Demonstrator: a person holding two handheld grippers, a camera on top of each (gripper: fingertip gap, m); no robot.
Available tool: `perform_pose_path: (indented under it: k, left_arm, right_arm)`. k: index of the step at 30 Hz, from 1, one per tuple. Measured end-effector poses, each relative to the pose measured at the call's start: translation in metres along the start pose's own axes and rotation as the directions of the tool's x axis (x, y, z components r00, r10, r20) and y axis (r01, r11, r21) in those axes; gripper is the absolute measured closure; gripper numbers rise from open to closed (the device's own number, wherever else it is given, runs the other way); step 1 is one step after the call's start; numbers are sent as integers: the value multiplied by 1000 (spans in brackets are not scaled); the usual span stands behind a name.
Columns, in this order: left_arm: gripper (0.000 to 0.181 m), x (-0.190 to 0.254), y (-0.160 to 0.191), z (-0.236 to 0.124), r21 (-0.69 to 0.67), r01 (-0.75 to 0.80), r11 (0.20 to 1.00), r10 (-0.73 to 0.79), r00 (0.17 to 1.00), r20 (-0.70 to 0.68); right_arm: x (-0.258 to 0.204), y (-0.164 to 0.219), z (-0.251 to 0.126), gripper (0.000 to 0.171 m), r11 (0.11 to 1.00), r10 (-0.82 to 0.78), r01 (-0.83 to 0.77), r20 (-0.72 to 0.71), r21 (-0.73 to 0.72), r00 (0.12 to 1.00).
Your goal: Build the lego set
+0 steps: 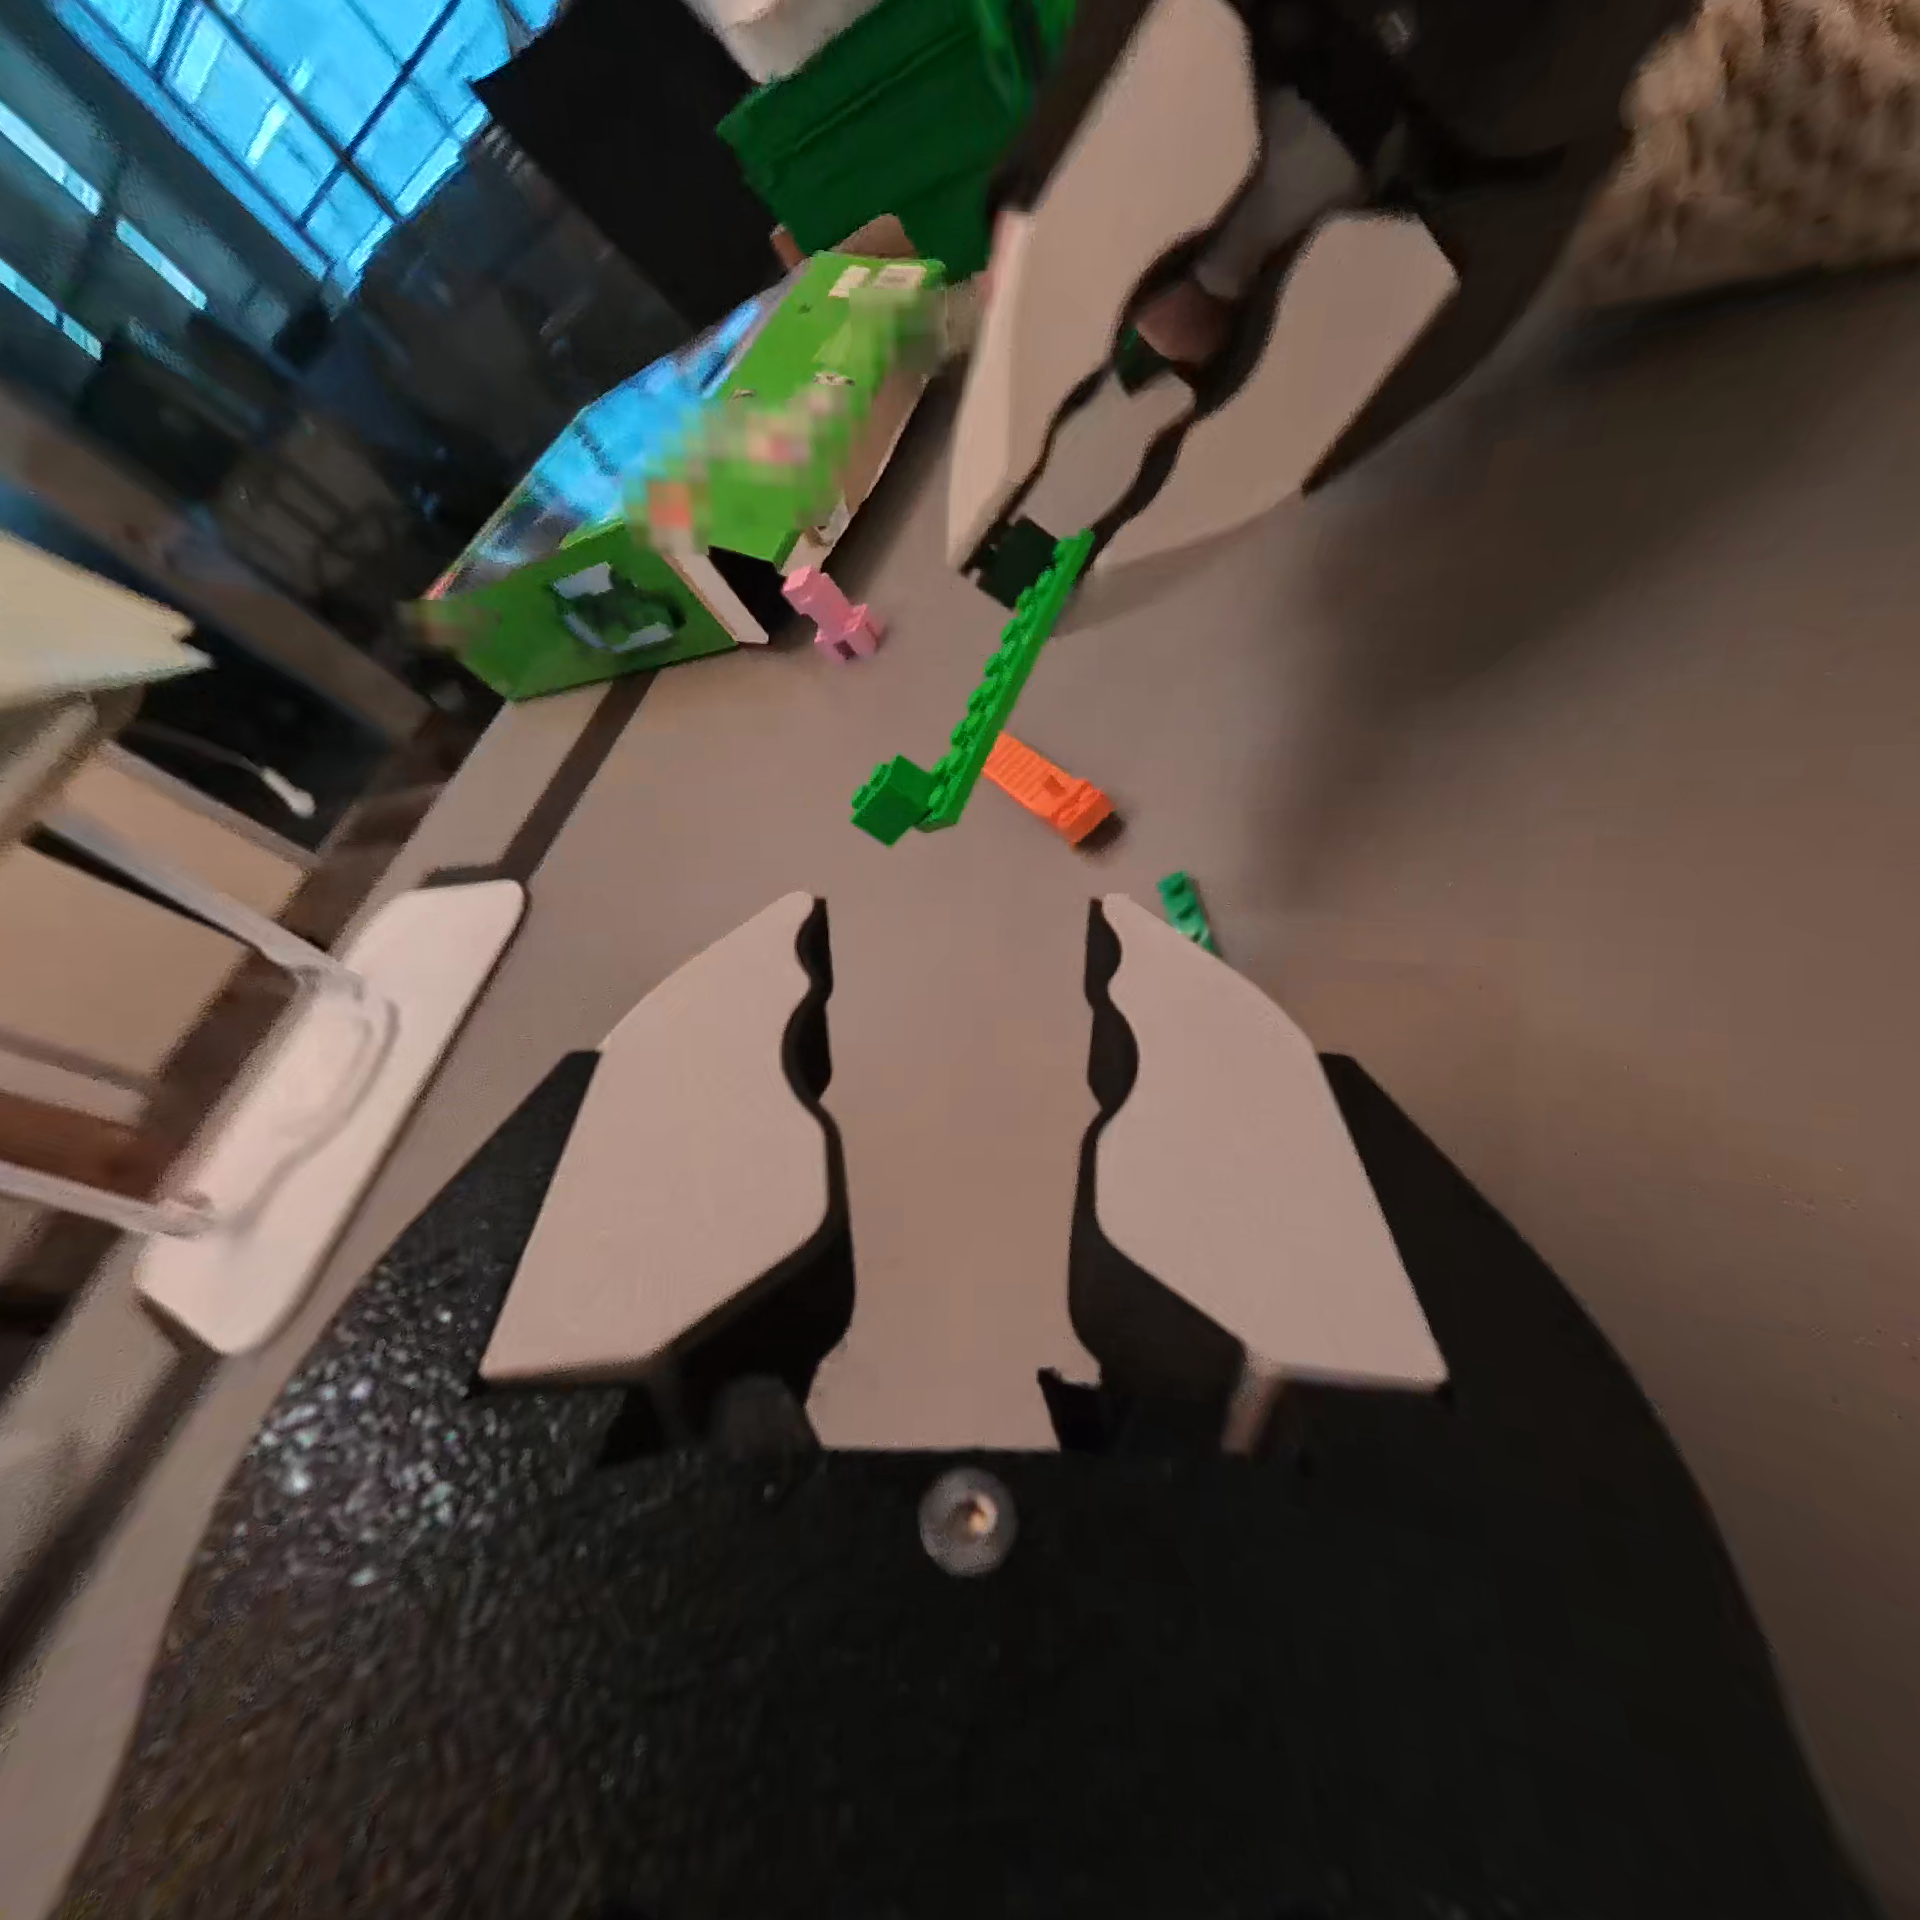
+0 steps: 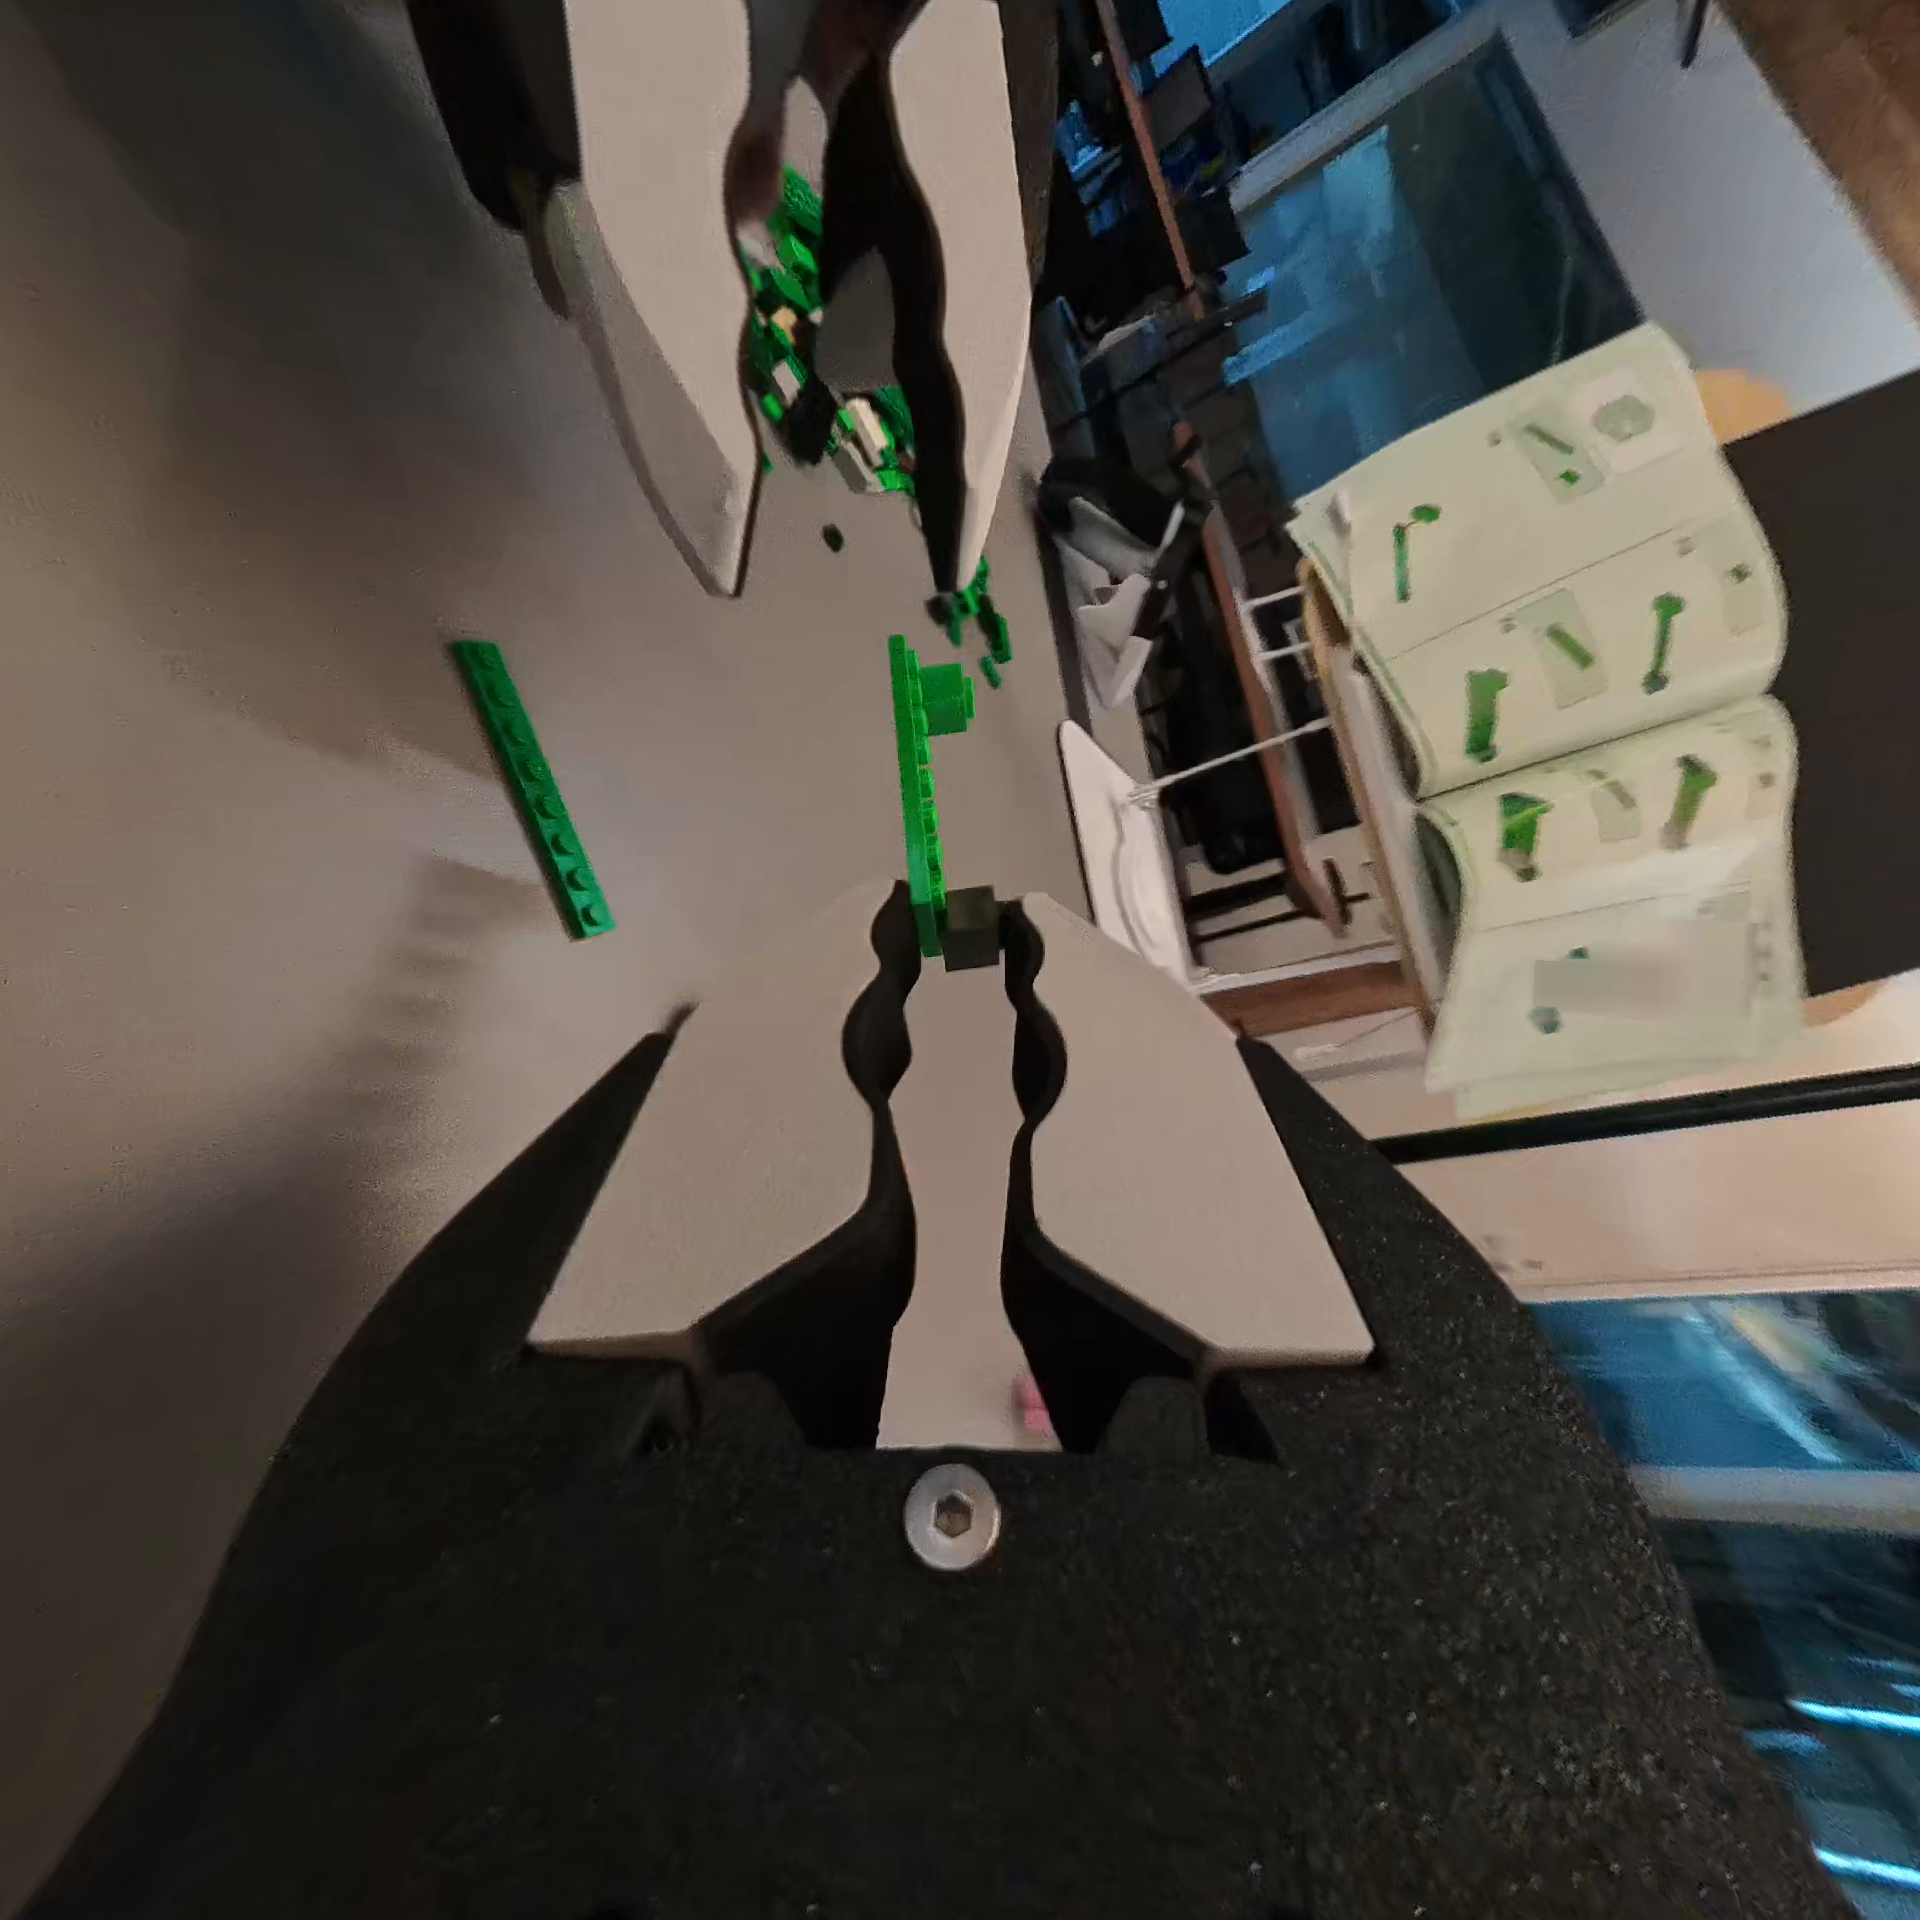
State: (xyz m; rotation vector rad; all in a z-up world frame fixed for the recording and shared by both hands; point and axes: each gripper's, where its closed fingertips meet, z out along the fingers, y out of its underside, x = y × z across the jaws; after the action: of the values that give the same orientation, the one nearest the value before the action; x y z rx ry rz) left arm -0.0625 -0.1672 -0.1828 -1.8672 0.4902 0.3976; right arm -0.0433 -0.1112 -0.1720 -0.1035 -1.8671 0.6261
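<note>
Jaws of the right gripper (image 2: 961,920) clamp a green plate assembly (image 2: 920,769); left gripper (image 1: 956,914) jaws gape, holding nothing.

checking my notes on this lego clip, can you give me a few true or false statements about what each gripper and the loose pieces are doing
1. The right gripper is shut on the long green plate assembly. True.
2. The left gripper holds the orange piece. False: its jaws are open and empty, and the orange piece lies on the table.
3. A second long green plate lies flat on the table, apart from the held one. True.
4. The instruction booklet is closed. False: it stands open.
5. The pink piece is stuck onto the green assembly. False: it lies apart, near the green box.
</note>
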Motion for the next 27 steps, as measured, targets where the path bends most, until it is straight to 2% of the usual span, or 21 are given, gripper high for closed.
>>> perform_pose_path:
  k: [2,4,9,15,20,27]
  left_arm:
    - [134,6,-13,-8,91,130,987,-128,991,-33]
    - [139,7,-27,-17,177,200,964,-189,979,-75]
    - [145,2,-25,-22,158,298,942,-283,953,-109]
    - [149,15,-20,-15,104,308,946,-289,943,-167]
    - [150,21,-22,-15,112,304,946,-278,940,-199]
    - [150,18,-20,-15,99,323,941,-301,934,-191]
  right_arm:
    - [2,-6,-2,156,995,-99,98,-52,-17,994]
    - [1,-13,-2,156,984,-177,176,-86,-19,980]
    - [-3,-24,-5,156,955,-297,298,-120,-17,947]
    - [-5,-32,-8,156,939,-339,343,-135,7,931]
    - [-4,-32,-10,156,935,-347,353,-138,18,927]
    - [-6,-34,-10,156,934,-350,357,-135,30,927]
